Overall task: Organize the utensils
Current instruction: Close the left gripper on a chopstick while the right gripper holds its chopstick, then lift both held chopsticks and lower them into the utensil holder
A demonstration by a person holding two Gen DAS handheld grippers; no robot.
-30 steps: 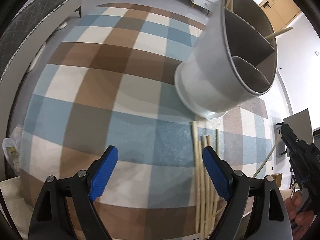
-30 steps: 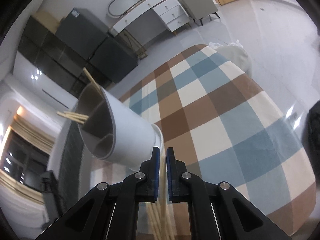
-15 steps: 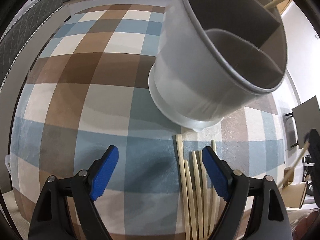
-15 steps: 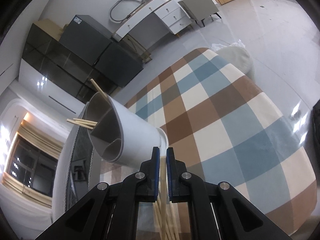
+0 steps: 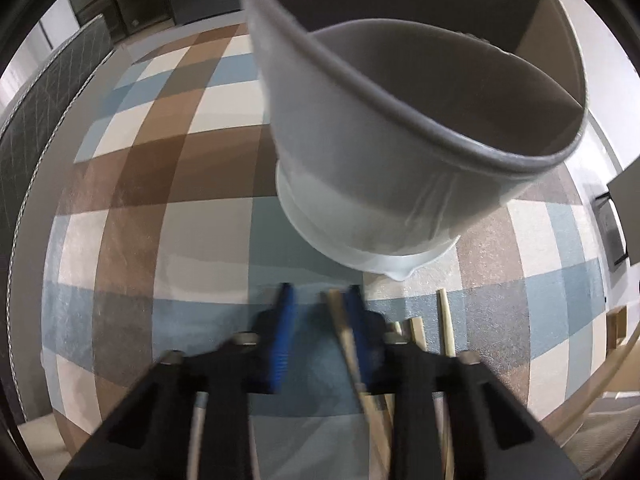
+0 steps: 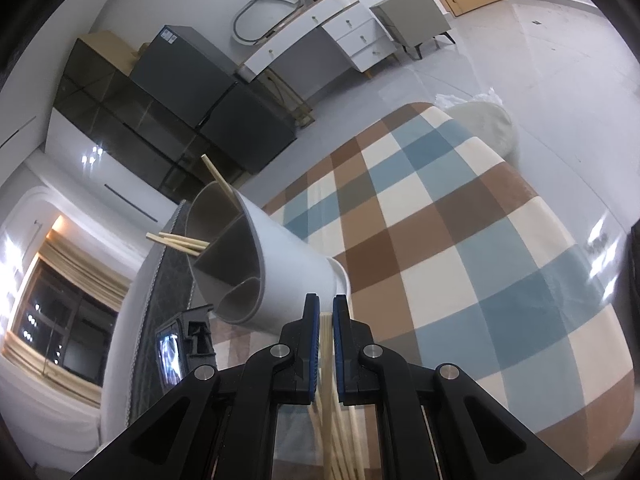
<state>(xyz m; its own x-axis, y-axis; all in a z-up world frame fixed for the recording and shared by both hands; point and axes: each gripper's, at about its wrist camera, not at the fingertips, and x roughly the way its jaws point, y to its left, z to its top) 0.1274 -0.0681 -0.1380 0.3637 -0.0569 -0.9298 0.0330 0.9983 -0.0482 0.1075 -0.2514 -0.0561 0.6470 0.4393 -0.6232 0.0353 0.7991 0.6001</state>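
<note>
A white utensil holder (image 5: 360, 184) with grey divided compartments stands on the checked cloth, right in front of my left gripper (image 5: 318, 300). The left gripper's blue pads are blurred and partly closed, with a wooden chopstick (image 5: 346, 336) against the right pad. More chopsticks (image 5: 446, 328) lie on the cloth beside it. In the right wrist view the holder (image 6: 280, 272) has several chopsticks (image 6: 176, 240) sticking out. My right gripper (image 6: 326, 312) is shut on a chopstick (image 6: 327, 360), held just above the loose chopsticks below it.
The checked blue, brown and cream cloth (image 6: 460, 260) covers the table. A grey quilted sofa edge (image 5: 44, 92) runs along the left. Cabinets, a white desk (image 6: 320, 36) and a stool stand beyond on the floor.
My left gripper has moved forward to the holder's base and its jaws have closed in from wide open around a chopstick. The right gripper stays shut and has risen slightly.
</note>
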